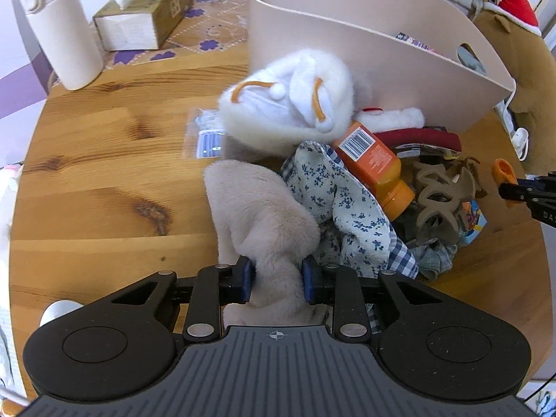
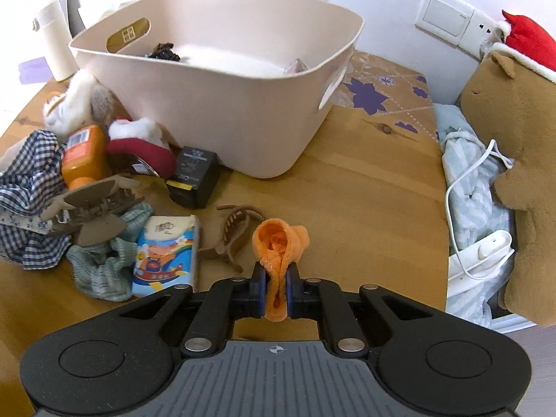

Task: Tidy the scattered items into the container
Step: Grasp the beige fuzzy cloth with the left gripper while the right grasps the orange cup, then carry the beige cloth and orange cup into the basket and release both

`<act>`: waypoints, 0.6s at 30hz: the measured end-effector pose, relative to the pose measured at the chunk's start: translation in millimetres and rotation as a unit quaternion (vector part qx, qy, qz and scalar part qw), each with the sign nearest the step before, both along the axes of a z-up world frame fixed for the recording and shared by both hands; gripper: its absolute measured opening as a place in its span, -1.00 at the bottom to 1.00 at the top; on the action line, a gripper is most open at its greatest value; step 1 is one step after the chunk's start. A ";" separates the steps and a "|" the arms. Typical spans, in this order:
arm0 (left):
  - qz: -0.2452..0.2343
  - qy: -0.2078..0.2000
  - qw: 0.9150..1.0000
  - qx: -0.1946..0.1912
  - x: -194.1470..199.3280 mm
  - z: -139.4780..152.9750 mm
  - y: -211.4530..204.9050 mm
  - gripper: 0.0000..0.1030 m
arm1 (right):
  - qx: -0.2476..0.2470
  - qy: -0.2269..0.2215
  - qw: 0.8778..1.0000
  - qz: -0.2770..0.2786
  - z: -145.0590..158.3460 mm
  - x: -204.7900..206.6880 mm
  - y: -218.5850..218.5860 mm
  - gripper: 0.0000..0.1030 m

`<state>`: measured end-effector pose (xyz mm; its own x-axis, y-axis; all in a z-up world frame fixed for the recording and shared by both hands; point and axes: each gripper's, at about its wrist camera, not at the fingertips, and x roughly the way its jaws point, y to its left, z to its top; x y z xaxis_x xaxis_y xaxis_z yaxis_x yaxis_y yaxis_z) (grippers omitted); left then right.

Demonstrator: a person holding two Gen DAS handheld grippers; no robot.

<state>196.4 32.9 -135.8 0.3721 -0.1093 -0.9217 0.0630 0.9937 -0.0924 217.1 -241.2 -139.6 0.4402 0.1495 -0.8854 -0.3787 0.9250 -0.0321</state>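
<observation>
Beige plush piece [image 1: 264, 215], soft, fluffy, pinched between left tongs [image 1: 277, 279]

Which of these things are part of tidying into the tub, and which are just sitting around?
Part of the job:
beige tub
beige fluffy cloth in left gripper
orange cloth in right gripper
orange bottle
hair claw

Just lying about:
tissue box
white flask
brown plush

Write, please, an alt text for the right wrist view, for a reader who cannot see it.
The right hand-held gripper is shut on a small orange cloth above a wooden table. Behind it stands a beige container, nearly empty. To its left lies a pile: hair claws, an orange bottle, a black box and checked fabric.
</observation>
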 end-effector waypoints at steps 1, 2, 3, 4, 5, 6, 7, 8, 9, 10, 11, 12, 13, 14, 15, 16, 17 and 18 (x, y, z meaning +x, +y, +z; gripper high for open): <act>0.001 -0.004 1.000 0.000 -1.6 2.5 1.5 -0.48 | 0.002 -0.002 1.000 0.000 2.1 -1.3 -0.5 -0.79; 0.001 -0.008 1.000 0.001 -3.6 5.7 2.8 -0.48 | 0.004 -0.004 1.000 0.001 5.1 -3.3 -0.7 -0.79; 0.002 -0.012 1.000 0.002 -5.7 9.2 3.7 -0.48 | 0.006 -0.006 1.000 0.002 7.8 -5.7 -0.7 -0.79; 0.004 -0.017 1.000 0.002 -7.5 13.1 5.5 -0.48 | 0.008 -0.008 1.000 0.003 10.6 -8.0 -0.4 -0.79; 0.006 -0.020 1.000 0.001 -9.0 16.6 6.8 -0.48 | 0.011 -0.009 1.000 0.005 13.6 -9.8 -0.4 -0.79; 0.007 -0.022 1.000 0.001 -10.2 19.8 8.2 -0.48 | 0.013 -0.009 1.000 0.007 16.3 -10.9 -0.3 -0.79; 0.009 -0.026 1.000 0.002 -11.3 23.7 9.9 -0.48 | 0.014 -0.011 1.000 0.009 19.9 -12.3 -0.1 -0.79; 0.010 -0.029 1.000 0.003 -12.5 27.6 10.9 -0.48 | 0.014 -0.014 1.000 0.010 22.8 -13.2 0.1 -0.79; 0.010 -0.032 0.999 0.003 -12.9 31.2 12.0 -0.48 | 0.017 -0.017 1.000 0.012 26.7 -14.1 0.2 -0.79; 0.008 -0.036 0.999 0.002 -13.4 35.3 13.3 -0.48 | 0.019 -0.020 1.000 0.013 31.4 -14.7 0.0 -0.79; 0.008 -0.042 0.999 0.004 -13.3 40.0 14.2 -0.48 | 0.021 -0.024 0.999 0.015 36.1 -15.3 0.0 -0.79; 0.007 -0.048 0.999 0.006 -13.3 44.4 15.1 -0.48 | 0.023 -0.028 0.999 0.016 40.2 -15.7 0.7 -0.79; 0.006 -0.054 0.999 0.007 -12.7 48.3 16.6 -0.48 | 0.024 -0.033 0.999 0.017 44.9 -16.2 1.4 -0.79; 0.005 -0.059 0.998 0.007 -12.0 53.1 17.9 -0.48 | 0.026 -0.037 0.999 0.019 50.0 -16.3 1.6 -0.79; 0.005 -0.064 0.998 0.006 -11.3 58.0 18.9 -0.48 | 0.028 -0.044 0.998 0.022 56.0 -16.6 1.9 -0.79; 0.005 -0.071 0.997 0.005 -10.2 63.9 19.9 -0.48 | 0.030 -0.048 0.998 0.023 60.5 -16.1 2.5 -0.79; 0.004 -0.076 0.997 0.005 -9.2 68.3 19.9 -0.48 | 0.031 -0.052 0.998 0.026 65.2 -15.7 2.7 -0.79; 0.002 -0.083 0.997 0.005 -7.7 73.2 20.0 -0.48 | 0.033 -0.058 0.997 0.028 71.2 -15.5 3.3 -0.79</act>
